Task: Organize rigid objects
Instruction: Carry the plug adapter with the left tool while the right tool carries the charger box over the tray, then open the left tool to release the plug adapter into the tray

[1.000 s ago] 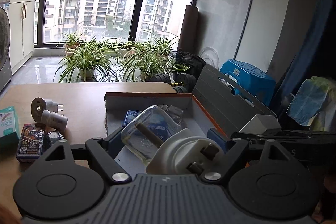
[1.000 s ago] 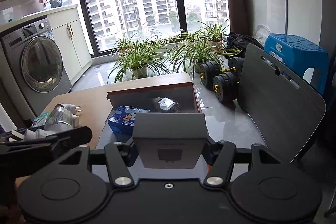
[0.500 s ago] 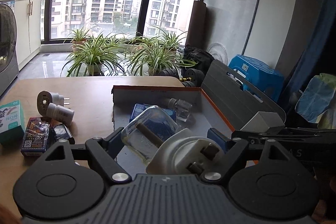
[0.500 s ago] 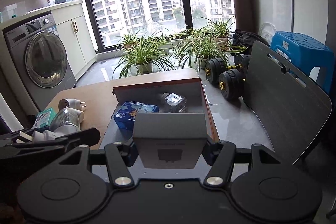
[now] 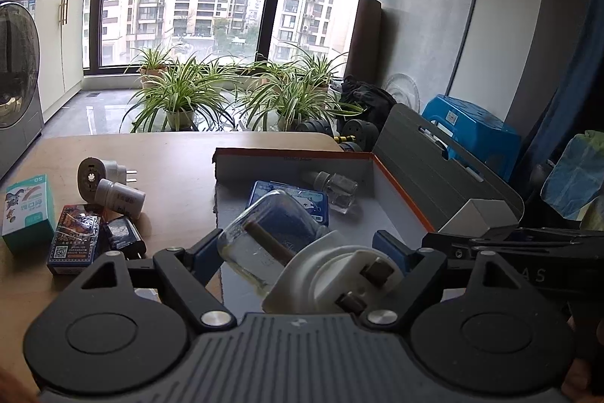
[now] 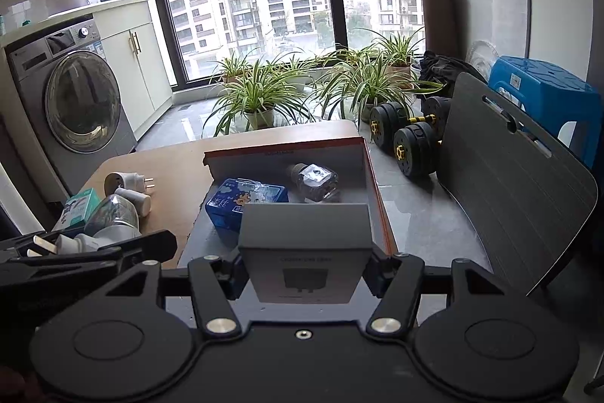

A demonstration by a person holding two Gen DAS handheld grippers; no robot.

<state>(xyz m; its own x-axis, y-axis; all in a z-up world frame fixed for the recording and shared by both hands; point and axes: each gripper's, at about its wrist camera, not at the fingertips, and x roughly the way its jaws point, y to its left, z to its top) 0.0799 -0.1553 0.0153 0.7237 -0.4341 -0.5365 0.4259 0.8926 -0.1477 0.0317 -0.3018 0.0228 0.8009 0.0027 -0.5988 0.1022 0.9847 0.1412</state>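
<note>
Between the left gripper's (image 5: 298, 252) closed fingers sits a clear, near-empty glass bottle on a white plug base (image 5: 302, 252). Beside it, the right gripper (image 6: 305, 274) clamps a grey carton (image 6: 305, 240) above the orange-rimmed box (image 6: 372, 184).

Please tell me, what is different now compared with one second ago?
Both grippers rose and drew back a little: the open box and table show more fully. The left gripper still clamps the plug-in bottle; the right gripper still clamps the gray carton.
</note>
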